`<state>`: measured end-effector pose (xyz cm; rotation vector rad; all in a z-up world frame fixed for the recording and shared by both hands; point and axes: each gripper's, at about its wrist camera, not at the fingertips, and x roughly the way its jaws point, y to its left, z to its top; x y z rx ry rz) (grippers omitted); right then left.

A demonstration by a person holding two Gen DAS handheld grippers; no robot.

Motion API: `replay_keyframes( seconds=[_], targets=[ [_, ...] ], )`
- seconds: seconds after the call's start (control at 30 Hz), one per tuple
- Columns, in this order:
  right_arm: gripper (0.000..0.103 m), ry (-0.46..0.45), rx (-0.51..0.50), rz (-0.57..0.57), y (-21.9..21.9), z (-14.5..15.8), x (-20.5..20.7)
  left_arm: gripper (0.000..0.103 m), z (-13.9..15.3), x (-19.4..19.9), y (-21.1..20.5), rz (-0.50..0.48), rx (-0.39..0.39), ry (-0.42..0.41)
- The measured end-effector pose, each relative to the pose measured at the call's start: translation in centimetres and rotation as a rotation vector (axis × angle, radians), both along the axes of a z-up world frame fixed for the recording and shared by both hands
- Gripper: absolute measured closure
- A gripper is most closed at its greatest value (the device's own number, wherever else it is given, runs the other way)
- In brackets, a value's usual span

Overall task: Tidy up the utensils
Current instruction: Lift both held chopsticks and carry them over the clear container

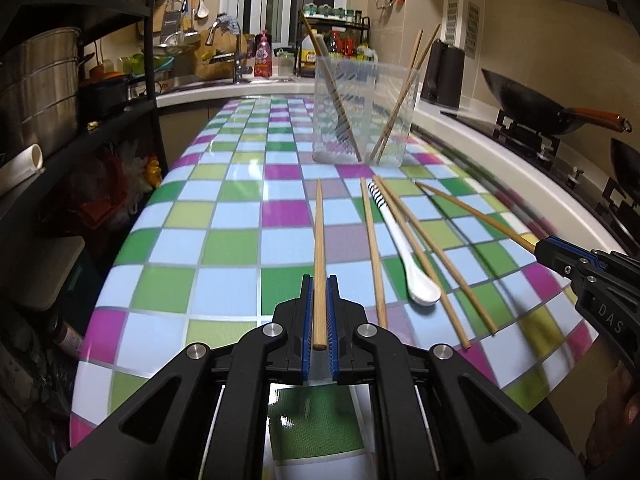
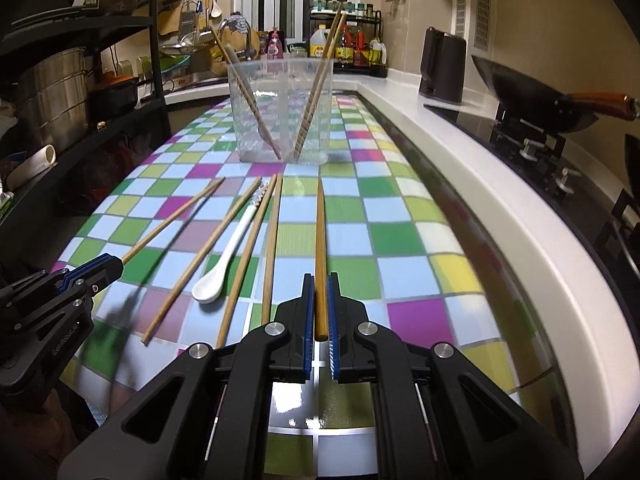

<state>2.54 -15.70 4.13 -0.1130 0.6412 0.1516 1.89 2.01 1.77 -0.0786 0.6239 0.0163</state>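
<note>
My left gripper (image 1: 319, 280) is shut on the near end of a wooden chopstick (image 1: 319, 232), which points away toward a clear plastic container (image 1: 360, 112). The container holds several chopsticks and a fork. At the right, my right gripper (image 1: 544, 250) is shut on another chopstick (image 1: 476, 216). The right wrist view shows that gripper (image 2: 320, 280) clamped on its chopstick (image 2: 320, 232), the left gripper (image 2: 118, 266) with its own chopstick (image 2: 172, 220), and the container (image 2: 280, 112) ahead. Between the grippers lie a white spoon (image 1: 425, 293) (image 2: 206, 290) and three loose chopsticks (image 1: 372, 252) (image 2: 248, 256).
The table (image 1: 224, 240) has a checkered cloth. A white counter edge (image 2: 500, 200) runs along the right, with a stove and a wok (image 2: 532, 88) beyond it and a black kettle (image 2: 442, 66). A black shelf holding a steel pot (image 1: 40, 92) stands at the left.
</note>
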Motion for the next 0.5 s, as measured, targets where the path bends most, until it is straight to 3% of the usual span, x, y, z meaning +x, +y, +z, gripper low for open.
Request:
replay_keyframes(
  seconds=[0.5],
  targets=[
    [0.097, -0.132, 0.015, 0.005, -0.8, 7.5, -1.9, 0.097, 5.2, -1.0, 0.5, -0.018, -0.04, -0.165]
  ],
)
